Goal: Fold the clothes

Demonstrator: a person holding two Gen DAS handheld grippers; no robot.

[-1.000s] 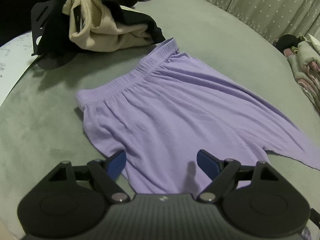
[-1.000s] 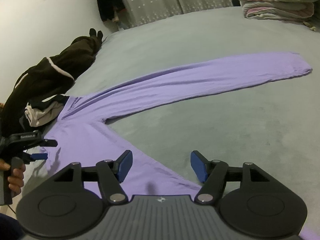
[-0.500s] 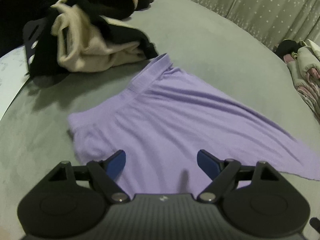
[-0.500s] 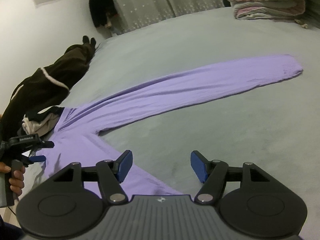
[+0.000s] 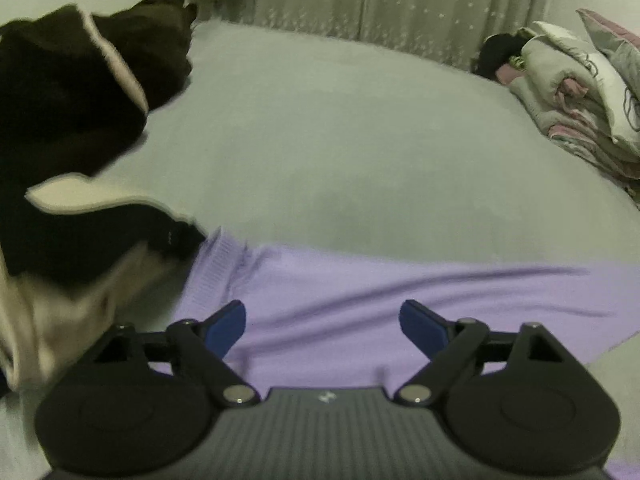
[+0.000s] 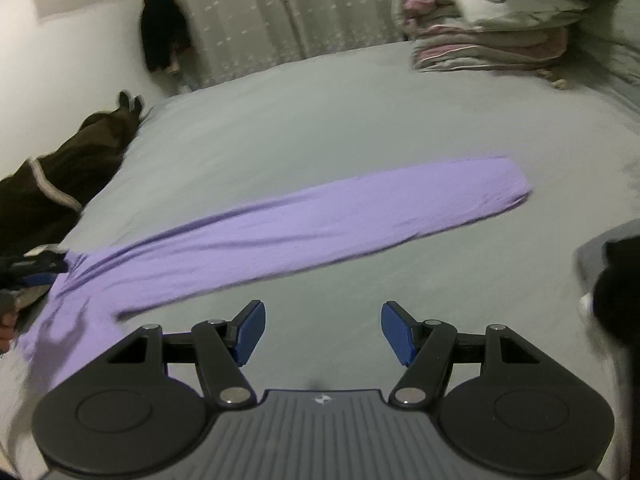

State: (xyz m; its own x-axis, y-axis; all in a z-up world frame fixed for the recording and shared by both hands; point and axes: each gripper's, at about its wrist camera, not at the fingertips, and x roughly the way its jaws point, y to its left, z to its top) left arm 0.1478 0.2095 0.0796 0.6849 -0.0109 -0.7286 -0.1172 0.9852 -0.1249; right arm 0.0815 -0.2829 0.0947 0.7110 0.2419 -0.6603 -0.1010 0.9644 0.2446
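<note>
Right wrist view: purple pants point(image 6: 280, 224) lie flat, unfolded, one leg toward two o'clock; right gripper point(image 6: 322, 330) apart, empty; left gripper point(image 5: 322, 326) opening, empty; folding remains

Black gripper point(image 5: 322, 326), blue pads point(image 5: 224, 326)

Left gripper point(image 5: 322, 322) angles downward, its jaws opening with nothing pressed between the blue pads point(image 5: 224, 326). Right gripper point(image 6: 322, 330) also tilts downward, jaws standing apart and empty. At the right wrist view's left edge, a hand point(image 6: 6, 326) is partly visible beside the left gripper.
</note>
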